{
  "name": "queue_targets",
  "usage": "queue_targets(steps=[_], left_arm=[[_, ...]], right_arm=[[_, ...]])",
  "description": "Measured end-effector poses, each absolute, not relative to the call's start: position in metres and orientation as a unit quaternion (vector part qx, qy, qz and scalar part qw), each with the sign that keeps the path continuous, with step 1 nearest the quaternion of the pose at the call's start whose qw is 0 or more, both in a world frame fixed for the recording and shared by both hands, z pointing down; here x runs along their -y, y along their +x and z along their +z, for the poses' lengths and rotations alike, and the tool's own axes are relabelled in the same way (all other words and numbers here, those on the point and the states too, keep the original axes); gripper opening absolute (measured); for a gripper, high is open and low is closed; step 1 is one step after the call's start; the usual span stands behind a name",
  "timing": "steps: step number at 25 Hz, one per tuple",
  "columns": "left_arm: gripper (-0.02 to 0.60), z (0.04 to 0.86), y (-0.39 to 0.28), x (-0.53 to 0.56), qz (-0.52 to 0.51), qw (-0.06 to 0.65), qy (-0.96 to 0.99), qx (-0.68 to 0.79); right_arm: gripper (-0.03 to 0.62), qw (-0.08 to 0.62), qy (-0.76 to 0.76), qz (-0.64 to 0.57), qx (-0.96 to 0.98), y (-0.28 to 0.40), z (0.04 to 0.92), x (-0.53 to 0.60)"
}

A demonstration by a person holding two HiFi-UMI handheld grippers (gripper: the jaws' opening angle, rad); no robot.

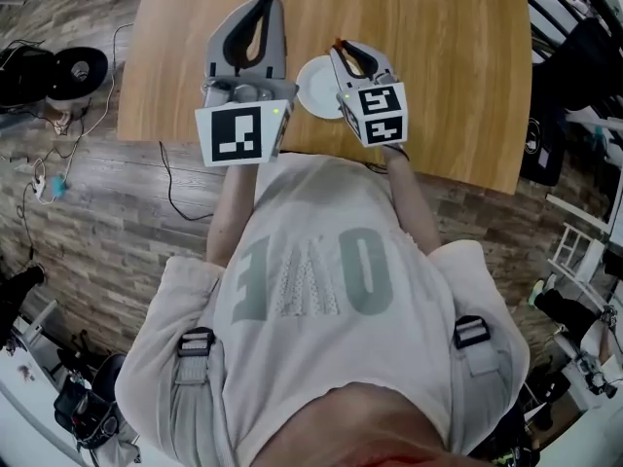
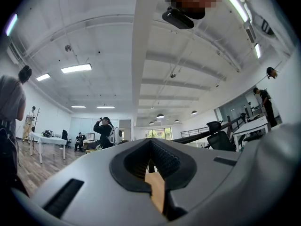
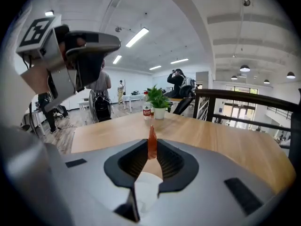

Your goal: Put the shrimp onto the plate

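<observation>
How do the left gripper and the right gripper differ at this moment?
The right gripper is shut on the orange shrimp; the left gripper is shut with nothing between its jaws. The right gripper hangs above the white plate; the left gripper is beside the plate, not above it. Both are grey and held above the wooden table.

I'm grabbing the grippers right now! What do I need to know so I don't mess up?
Left gripper: jaws together, nothing in them, held above the wooden table.
Right gripper: shut on the shrimp, pinched at its tips, just over the white plate.
Done: the shrimp is picked up.
Left to do: lower the shrimp onto the plate, then open the jaws.
</observation>
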State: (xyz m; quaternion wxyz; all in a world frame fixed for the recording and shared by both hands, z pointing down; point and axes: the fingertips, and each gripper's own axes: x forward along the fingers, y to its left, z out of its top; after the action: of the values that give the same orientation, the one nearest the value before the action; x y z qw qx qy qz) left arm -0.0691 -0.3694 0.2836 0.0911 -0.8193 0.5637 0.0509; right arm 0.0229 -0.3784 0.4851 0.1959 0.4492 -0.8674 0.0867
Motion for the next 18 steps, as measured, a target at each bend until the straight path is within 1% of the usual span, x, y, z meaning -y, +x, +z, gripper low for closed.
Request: queue_targets(steps=[7,10,13,18], left_arm=[[0.011,0.286,-0.073,0.374,0.047,0.083,-0.819,-0.566],[0.011,0.280,-0.075,0.375,0.049,0.092,-0.819,-0.565],[0.011,0.279,-0.077,0.379,0.051,0.095,-0.818,-0.566],[0.011,0.289,-0.087,0.381,0.039,0.078,-0.813,-0.575]], right_arm=[[0.067,0.265,0.424,0.144,0.854,0.020,0.554,0.371],[0.067,0.301,0.409,0.161,0.846,0.019,0.579,0.365],[0.067,0.329,0.393,0.177,0.840,0.018,0.598,0.360],[0.067,0.361,0.365,0.192,0.836,0.006,0.617,0.350]])
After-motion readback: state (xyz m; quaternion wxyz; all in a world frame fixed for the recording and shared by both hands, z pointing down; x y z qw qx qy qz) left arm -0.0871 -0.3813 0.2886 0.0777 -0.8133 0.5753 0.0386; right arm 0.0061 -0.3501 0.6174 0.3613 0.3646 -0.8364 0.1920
